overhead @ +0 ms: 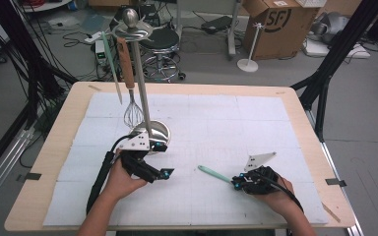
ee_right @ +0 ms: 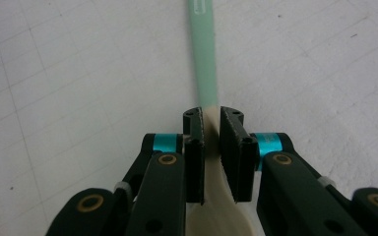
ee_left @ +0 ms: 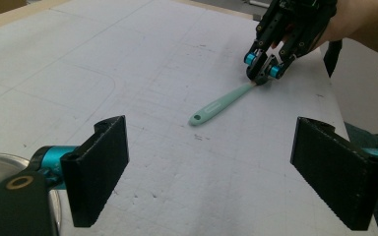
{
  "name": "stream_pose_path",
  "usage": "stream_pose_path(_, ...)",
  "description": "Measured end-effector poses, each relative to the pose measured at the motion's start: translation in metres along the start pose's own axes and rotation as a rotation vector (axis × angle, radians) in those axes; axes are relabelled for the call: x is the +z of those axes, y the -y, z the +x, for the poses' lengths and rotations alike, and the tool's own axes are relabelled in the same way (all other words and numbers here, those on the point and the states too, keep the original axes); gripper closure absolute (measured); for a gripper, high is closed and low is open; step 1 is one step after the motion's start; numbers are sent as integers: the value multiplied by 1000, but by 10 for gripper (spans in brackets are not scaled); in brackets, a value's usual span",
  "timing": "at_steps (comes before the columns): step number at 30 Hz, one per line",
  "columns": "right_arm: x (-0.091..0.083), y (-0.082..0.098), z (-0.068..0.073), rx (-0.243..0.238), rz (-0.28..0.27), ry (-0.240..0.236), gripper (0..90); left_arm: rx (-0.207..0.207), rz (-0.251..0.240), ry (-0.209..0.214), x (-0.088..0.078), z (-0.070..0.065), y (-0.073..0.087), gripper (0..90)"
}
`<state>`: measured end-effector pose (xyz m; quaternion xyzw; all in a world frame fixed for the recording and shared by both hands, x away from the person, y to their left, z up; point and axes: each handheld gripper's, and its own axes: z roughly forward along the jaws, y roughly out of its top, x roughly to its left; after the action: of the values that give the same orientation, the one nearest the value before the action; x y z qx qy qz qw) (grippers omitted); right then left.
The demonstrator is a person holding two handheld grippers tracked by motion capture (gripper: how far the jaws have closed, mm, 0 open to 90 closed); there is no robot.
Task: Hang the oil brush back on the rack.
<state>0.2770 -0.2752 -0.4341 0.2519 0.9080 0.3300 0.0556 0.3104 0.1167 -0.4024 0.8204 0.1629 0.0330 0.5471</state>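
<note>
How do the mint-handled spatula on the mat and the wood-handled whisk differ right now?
The mint-green-handled spatula lies flat on the white mat; the wooden-handled wire whisk hangs upright from the metal stand. The right gripper has its jaws shut on the spatula near its cream blade; nothing touches the whisk. The spatula's handle is mint, the whisk's brown. Both are long-handled kitchen tools.
</note>
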Motion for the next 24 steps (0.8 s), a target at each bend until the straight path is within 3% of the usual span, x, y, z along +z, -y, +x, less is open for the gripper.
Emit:
stream_pose_path(5, 0, -9, -1, 5, 14, -9, 736, -1, -1, -1, -1, -1, 0, 152)
stream_pose_path(13, 9, -25, 4, -32, 125, 6, 661, 4, 2, 2, -1, 0, 0, 152)
stream_pose_path(24, 11, -30, 5, -44, 179, 11, 667, 9, 12, -2, 1, -1, 0, 152)
